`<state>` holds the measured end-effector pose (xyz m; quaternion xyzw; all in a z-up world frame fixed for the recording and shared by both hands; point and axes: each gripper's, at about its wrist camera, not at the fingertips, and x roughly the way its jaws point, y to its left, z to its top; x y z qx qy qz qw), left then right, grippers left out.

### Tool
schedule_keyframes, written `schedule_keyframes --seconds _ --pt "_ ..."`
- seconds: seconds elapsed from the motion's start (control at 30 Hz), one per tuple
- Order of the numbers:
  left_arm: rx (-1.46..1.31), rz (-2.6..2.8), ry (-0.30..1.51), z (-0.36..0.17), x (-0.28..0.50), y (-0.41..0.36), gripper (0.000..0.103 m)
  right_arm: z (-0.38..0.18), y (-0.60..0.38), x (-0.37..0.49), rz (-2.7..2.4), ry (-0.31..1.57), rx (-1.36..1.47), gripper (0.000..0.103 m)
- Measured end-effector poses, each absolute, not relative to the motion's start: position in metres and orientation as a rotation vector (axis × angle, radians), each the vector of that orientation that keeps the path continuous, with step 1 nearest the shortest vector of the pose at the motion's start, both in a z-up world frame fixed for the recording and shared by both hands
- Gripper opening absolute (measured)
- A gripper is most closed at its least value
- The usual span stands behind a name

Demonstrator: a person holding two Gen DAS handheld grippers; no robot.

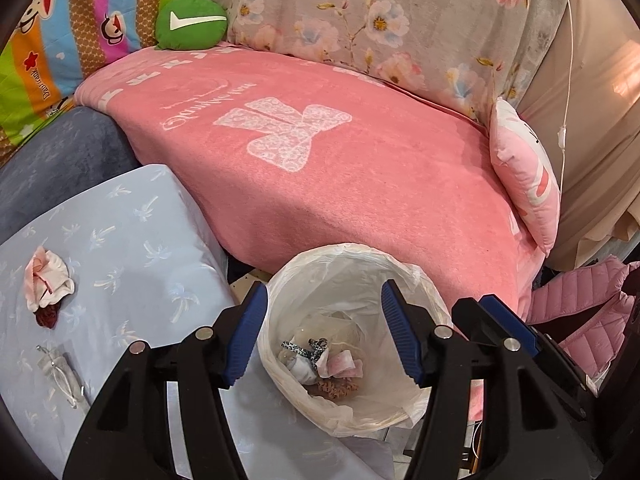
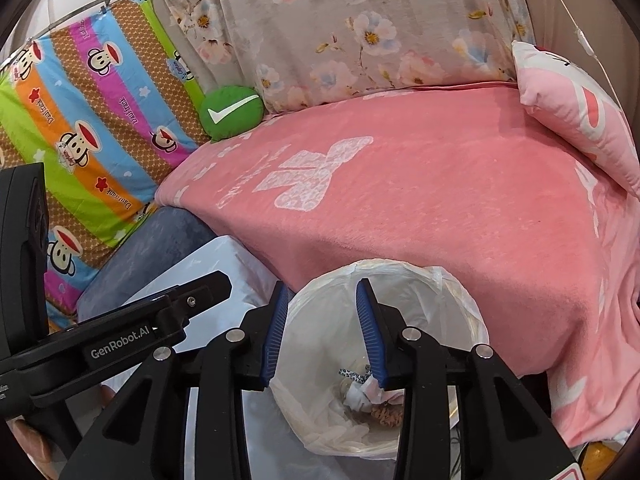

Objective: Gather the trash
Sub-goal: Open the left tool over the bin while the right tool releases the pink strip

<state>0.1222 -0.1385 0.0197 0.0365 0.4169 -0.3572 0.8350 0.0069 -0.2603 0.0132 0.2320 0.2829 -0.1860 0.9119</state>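
Note:
A bin lined with a white plastic bag (image 1: 404,404) stands on the floor against the pink-covered sofa. Crumpled trash (image 1: 324,360) lies at its bottom: pink paper, a leopard-print strip, a brown scrap. My left gripper (image 1: 324,286) hangs open above the bin's mouth with nothing between its blue pads. My right gripper (image 2: 323,284) is also open and empty over the same bin (image 2: 460,304), and the trash (image 2: 368,392) shows below it. On the light blue surface to the left lie a crumpled pink-white wad (image 1: 48,280), a dark red scrap (image 1: 47,316) and a small grey pouch (image 1: 64,372).
A pink blanket (image 1: 340,184) covers the sofa seat, with a green cushion (image 1: 192,22) at the back and a pink pillow (image 1: 524,176) at the right. A pink padded jacket (image 1: 580,312) lies right of the bin. A thin white cable (image 1: 568,80) hangs at the right.

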Motion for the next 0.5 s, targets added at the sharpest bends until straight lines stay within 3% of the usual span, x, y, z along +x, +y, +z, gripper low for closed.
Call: schedule_keyframes --seconds 0.5 --pt "0.028 -0.664 0.884 0.008 0.139 -0.094 0.057 0.009 -0.224 0.028 -0.322 0.630 0.427 0.036"
